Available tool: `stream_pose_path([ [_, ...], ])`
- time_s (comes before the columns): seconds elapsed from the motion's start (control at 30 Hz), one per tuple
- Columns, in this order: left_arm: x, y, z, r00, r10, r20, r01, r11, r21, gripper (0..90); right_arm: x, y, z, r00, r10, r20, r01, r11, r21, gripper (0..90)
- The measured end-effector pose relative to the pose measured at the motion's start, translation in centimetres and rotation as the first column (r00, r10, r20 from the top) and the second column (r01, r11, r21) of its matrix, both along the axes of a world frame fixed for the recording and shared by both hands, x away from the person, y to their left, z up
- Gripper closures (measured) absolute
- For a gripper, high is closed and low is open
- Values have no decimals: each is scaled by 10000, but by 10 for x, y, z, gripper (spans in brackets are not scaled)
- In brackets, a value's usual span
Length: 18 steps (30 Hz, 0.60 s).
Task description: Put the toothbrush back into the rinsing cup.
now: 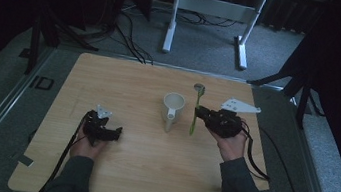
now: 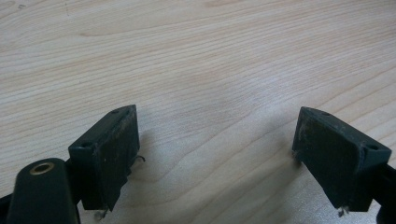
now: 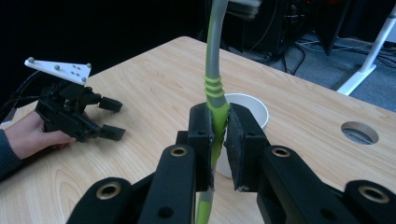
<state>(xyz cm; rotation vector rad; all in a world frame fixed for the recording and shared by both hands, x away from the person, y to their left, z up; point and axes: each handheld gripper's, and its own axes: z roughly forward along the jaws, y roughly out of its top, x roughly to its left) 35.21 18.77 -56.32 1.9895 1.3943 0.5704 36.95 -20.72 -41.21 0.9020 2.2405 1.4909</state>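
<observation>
My right gripper (image 1: 200, 113) is shut on a green and grey toothbrush (image 1: 194, 117), held about upright just right of a white cup (image 1: 173, 107) with a handle. In the right gripper view the two jaws (image 3: 220, 122) pinch the toothbrush's green grip (image 3: 214, 86), the bristle head is at the top edge, and the cup (image 3: 254, 109) stands right behind it. My left gripper (image 1: 113, 133) rests on the wooden table (image 1: 147, 173) at the left, open, with bare wood between its pads (image 2: 119, 149). It appears as well in the right gripper view (image 3: 113, 119).
A round cable hole (image 1: 199, 87) is cut in the table beyond the cup. White desk legs (image 1: 171, 25) and loose cables lie on the floor past the far edge. Dark tripod legs (image 1: 305, 94) stand at both sides.
</observation>
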Motion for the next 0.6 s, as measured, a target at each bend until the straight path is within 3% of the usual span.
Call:
stream_pose_path([
  [0.6, 0, 0, 0, 10000, 4, 2, -4, 10000, -5, 151, 6, 5, 2, 9991, -224, 365, 213, 9993, 307, 803],
])
